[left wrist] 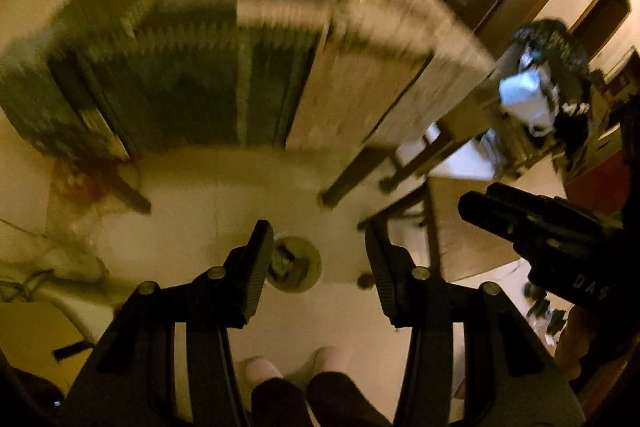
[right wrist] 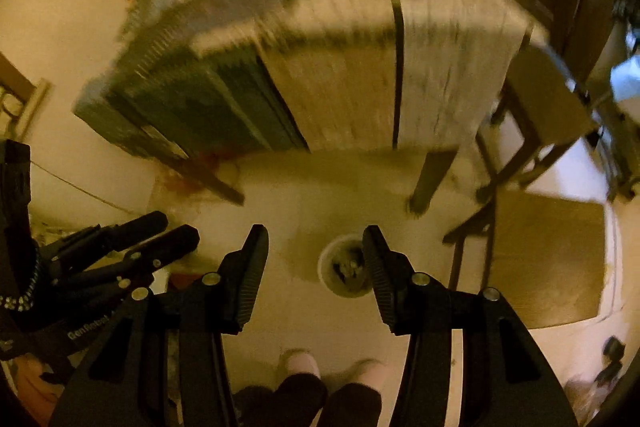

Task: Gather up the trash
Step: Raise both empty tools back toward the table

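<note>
Pale floor (left wrist: 192,227) under round bin (left wrist: 296,263)

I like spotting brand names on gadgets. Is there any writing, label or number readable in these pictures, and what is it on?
"Gen Robot": white letters on the left gripper, seen from the right wrist view; anything after that is cut off.
"DAS": pale letters on the right gripper, seen upside down from the left wrist view; the rest is out of frame.
The table and everything on it is too blurred to read.
Nothing readable on the small bin on the floor.
</note>
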